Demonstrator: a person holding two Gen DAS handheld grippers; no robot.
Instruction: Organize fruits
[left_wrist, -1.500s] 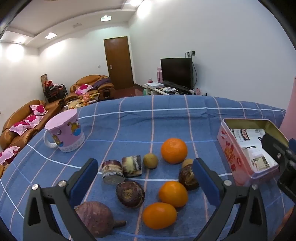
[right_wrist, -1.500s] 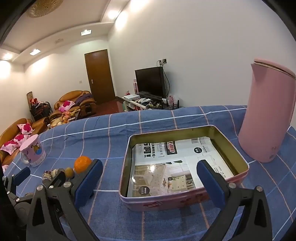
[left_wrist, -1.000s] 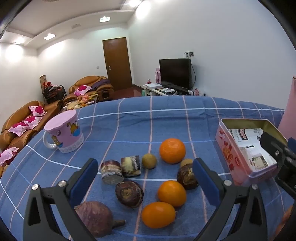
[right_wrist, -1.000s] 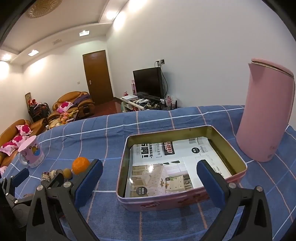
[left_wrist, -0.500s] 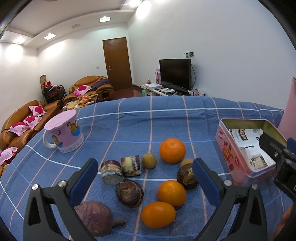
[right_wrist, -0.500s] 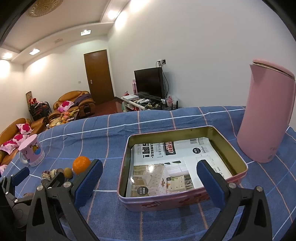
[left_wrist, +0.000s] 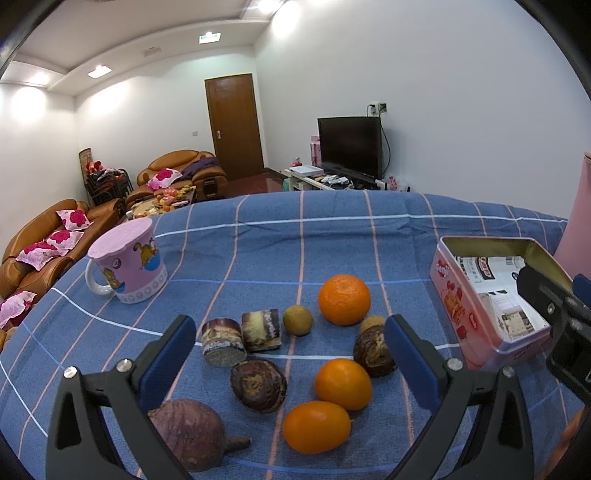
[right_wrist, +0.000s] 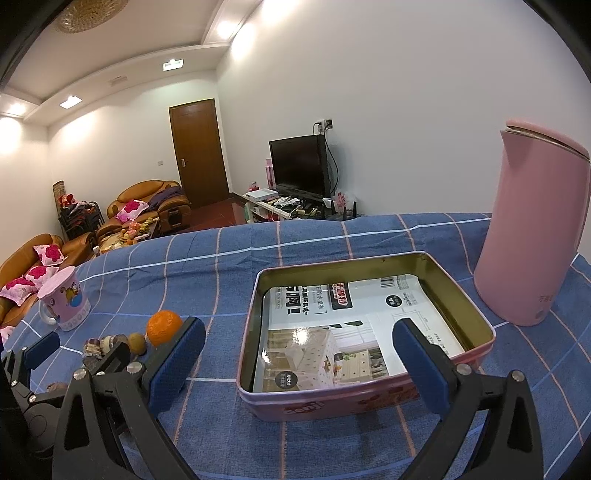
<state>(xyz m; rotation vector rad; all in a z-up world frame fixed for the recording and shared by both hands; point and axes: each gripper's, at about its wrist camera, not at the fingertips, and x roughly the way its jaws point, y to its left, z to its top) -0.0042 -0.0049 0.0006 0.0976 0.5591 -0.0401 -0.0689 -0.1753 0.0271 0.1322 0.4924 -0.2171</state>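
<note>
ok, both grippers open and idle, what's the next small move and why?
Probably lower the left gripper onto the nearest orange and close. Its fingers are spread over the fruit cluster holding nothing, and the pink tin to the right holds only a paper liner, no fruit yet.

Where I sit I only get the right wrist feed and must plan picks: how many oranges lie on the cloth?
Observer: Three: a far orange, a middle orange and a near orange; your feed shows only the far one.
Operator: Is the left hand-held gripper holding anything?
Observer: No, it is open, gripping nothing.
Operator: Anything else near it?
Observer: A purple root lies by its left finger.
</note>
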